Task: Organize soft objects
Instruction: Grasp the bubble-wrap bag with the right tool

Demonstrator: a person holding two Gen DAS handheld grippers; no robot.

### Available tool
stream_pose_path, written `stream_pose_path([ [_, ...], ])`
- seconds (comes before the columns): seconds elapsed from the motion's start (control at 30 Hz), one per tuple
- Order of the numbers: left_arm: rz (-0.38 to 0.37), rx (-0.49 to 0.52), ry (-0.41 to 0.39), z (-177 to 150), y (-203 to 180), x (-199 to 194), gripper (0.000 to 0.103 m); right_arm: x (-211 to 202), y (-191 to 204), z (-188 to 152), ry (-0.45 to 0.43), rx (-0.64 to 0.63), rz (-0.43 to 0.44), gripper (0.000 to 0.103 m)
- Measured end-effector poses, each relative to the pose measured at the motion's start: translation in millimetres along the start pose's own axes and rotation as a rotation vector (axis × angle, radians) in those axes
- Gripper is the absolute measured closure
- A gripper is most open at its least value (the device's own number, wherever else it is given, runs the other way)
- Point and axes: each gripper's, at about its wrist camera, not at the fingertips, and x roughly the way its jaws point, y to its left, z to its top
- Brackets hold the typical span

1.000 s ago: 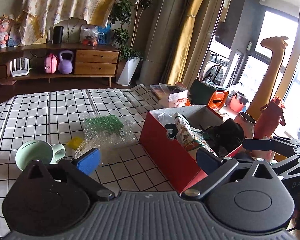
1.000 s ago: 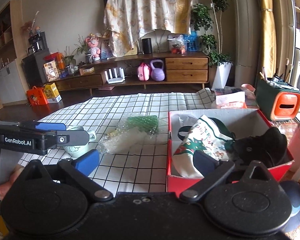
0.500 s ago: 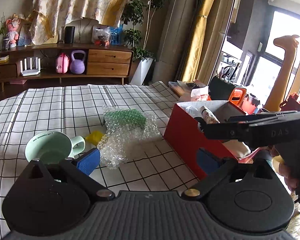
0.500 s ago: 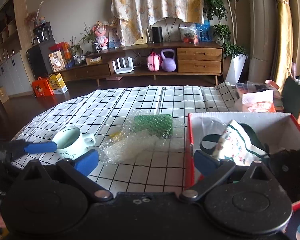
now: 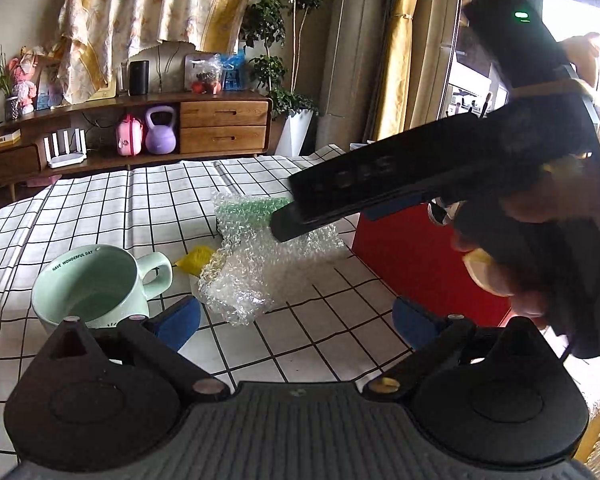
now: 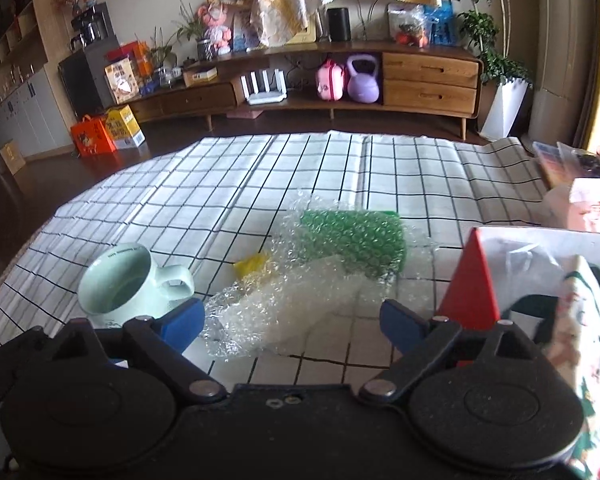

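Observation:
A crumpled sheet of clear bubble wrap (image 6: pixel 284 308) lies on the checked cloth, with a green bubble-wrapped roll (image 6: pixel 356 240) at its far end and a small yellow piece (image 6: pixel 252 265) beside it. My right gripper (image 6: pixel 294 320) hovers just over the wrap's near end. Its jaws are wide and closing, the wrap shows between the blue pads, and nothing is pressed. My left gripper (image 5: pixel 296 320) stands open and empty, low before the same wrap (image 5: pixel 252 276). In the left wrist view a hand holds the right gripper's black body (image 5: pixel 420 176) across the red box (image 5: pixel 416 256).
A pale green mug (image 6: pixel 124 284) stands upright left of the wrap, close to both left pads. The red box (image 6: pixel 474 280) on the right holds a printed cloth bag (image 6: pixel 580 320). A wooden sideboard (image 6: pixel 428 76) lines the far wall.
Both grippers have sunk and shifted left from the red box toward the bubble wrap. The right gripper has crossed in front of the left camera and now hides most of the box.

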Motion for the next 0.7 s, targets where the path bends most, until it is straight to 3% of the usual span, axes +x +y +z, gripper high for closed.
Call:
stream_pose_path([
  [0.37,0.015,0.019,0.003,-7.8,2.0,17.7,0.0,70.7,16.4,24.3,0.071,-0.108,-0.051,0.014],
  [0.6,0.049,-0.007,0.022,-11.1,3.2,34.6,0.001,97.9,14.5,29.7,0.084,-0.106,-0.083,0.031],
  [0.7,0.06,-0.023,0.025,-10.4,5.1,41.0,0.001,101.0,12.1,31.1,0.084,-0.106,-0.086,0.049],
])
